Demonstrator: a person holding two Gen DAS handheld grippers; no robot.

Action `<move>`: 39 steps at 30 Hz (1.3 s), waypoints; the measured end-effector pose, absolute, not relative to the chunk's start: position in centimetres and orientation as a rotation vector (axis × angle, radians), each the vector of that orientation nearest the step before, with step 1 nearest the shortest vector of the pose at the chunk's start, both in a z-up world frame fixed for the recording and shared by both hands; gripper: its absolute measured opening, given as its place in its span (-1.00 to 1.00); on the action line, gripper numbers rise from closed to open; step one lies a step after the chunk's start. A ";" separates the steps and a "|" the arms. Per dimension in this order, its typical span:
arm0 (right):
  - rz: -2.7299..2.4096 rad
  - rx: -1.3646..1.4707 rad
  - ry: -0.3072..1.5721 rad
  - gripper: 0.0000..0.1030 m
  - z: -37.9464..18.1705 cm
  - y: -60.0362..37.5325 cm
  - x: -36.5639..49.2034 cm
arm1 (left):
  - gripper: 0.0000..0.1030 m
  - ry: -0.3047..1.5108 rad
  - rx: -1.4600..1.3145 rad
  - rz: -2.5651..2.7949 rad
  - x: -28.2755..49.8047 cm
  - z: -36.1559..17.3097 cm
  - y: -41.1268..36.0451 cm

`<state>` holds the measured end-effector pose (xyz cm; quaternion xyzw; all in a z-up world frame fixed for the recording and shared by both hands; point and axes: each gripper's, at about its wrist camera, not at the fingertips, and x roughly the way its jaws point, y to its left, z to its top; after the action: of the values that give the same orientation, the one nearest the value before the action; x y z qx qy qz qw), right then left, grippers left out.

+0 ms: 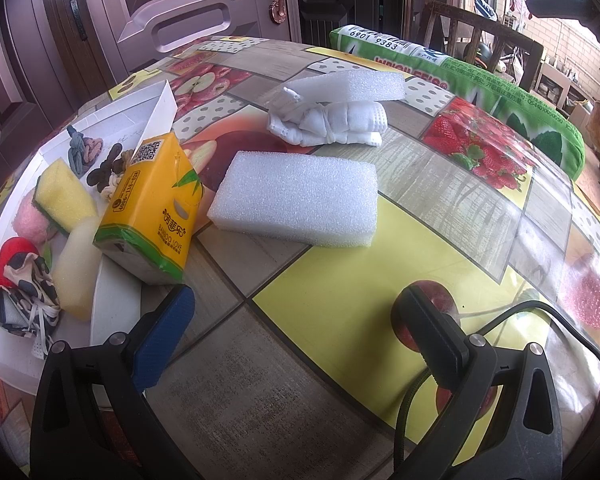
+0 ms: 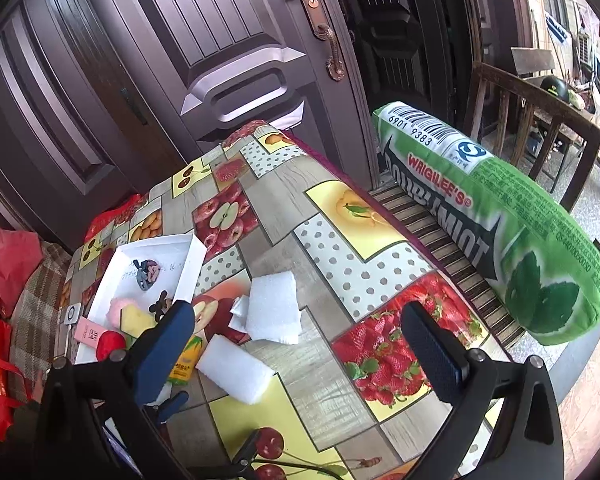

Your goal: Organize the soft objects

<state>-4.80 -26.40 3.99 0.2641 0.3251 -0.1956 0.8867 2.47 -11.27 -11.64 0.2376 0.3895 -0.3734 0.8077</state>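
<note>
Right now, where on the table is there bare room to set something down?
The yellow patch of tablecloth between the near foam block and the left gripper is bare. So is the strawberry patch beside the green pillow. The white tray is crowded with sponges and small things, and the tissue pack leans on its edge.

Two black plastic grippers are seen. On the left gripper [image 1: 300, 312], a blue pad is worn at 9 o'clock and a black pad at 3 o'clock. Round silver screws are set in both. A black cable [image 1: 512, 312] is looped at 4 o'clock. Blue pads are worn on the right gripper [image 2: 296, 340].
</note>
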 end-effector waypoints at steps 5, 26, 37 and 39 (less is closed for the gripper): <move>-0.379 0.547 0.649 1.00 4.6 -26.2 -4.9 | 0.99 0.833 0.508 -0.798 2.5 -11.6 -11.3; -0.203 0.570 0.623 1.00 4.7 -26.2 -4.8 | 0.99 0.833 0.509 -0.799 2.4 -11.6 -11.3; -0.205 0.633 0.611 1.00 3.5 -27.9 -6.9 | 0.99 0.832 0.509 -0.799 2.4 -11.7 -11.4; -0.195 0.627 0.610 1.00 3.5 -28.0 -7.0 | 0.99 0.832 0.509 -0.799 2.4 -11.6 -11.3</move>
<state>-6.99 -28.02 3.50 0.3029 0.2950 -0.0941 0.9013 2.42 -11.31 -11.62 0.2382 0.3890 -0.3734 0.8078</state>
